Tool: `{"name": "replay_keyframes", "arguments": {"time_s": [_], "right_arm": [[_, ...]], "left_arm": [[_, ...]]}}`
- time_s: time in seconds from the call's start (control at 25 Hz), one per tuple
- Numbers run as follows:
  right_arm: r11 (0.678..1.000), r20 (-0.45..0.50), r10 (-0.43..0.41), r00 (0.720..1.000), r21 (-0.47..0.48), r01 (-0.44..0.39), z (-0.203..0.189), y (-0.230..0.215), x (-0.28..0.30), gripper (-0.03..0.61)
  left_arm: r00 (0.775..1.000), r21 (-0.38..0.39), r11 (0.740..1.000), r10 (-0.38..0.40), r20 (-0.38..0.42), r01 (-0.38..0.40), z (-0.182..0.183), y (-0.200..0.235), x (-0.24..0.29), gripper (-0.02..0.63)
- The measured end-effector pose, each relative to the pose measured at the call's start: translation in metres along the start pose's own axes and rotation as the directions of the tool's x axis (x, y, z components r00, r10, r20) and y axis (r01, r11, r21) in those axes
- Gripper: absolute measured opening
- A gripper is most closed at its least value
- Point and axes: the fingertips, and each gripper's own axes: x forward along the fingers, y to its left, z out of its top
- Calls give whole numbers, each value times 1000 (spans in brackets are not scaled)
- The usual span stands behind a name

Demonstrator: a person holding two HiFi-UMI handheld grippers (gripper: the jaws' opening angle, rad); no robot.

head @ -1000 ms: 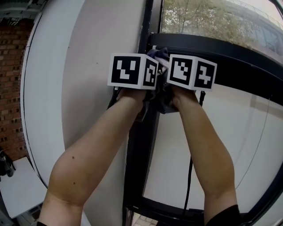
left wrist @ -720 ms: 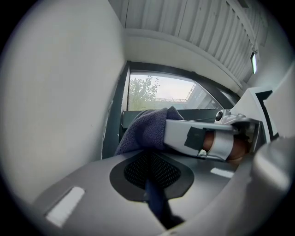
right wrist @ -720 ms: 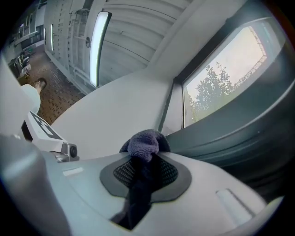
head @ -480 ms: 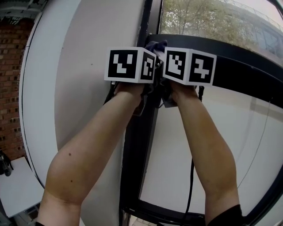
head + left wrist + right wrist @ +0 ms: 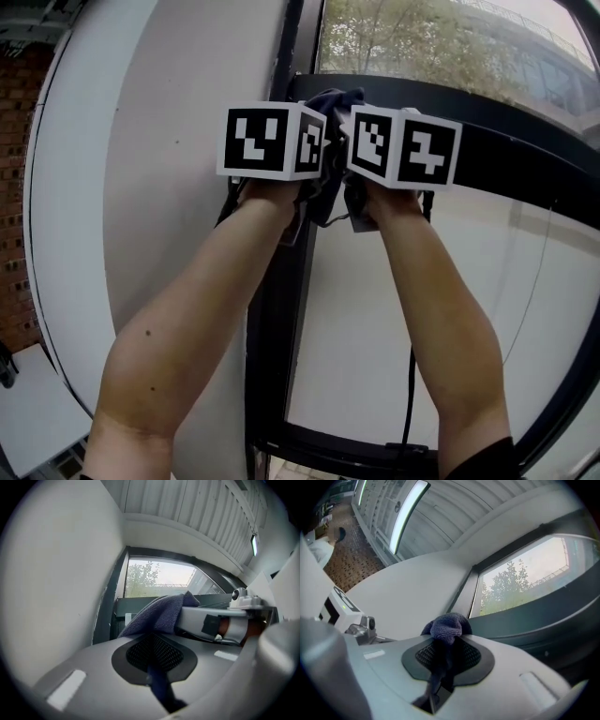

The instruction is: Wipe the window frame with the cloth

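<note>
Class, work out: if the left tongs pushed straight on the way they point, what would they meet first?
Probably the dark horizontal bar of the window frame, straight beyond the dark blue cloth pinched in the left tongs; how near it lies is unclear.

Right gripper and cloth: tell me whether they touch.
Touching. The right gripper view shows the cloth pinched between the jaws of the right gripper, a wad bulging past them.

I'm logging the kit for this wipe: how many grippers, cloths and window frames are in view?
Grippers: 2, the left gripper and the right gripper, each shut on the cloth
Cloths: 1, dark blue
Window frames: 1, the dark window frame
Total: 4
</note>
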Motion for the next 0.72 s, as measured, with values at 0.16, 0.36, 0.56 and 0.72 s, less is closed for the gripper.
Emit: {"name": "replay_keyframes", "arguments": {"time_s": [0.16,0.36,0.56,0.72], "right_arm": [[996,-30,-63,998,-59,61,-1,-12,-12,55],[987,-39,-140,989,-89,136,3,-31,-30,55],[974,-68,-199,978,-123,190,8,-50,-48,55],[971,-83,-204,975,-144,191,6,-57,-61,55]], "left_arm": [[1000,3,1000,-14,17,14,5,-4,5,-6],[997,30,998,-51,57,49,22,-10,1,-6],[991,17,993,-116,67,115,31,-29,8,-6],[990,21,993,-120,74,119,31,-40,14,-6]]}}
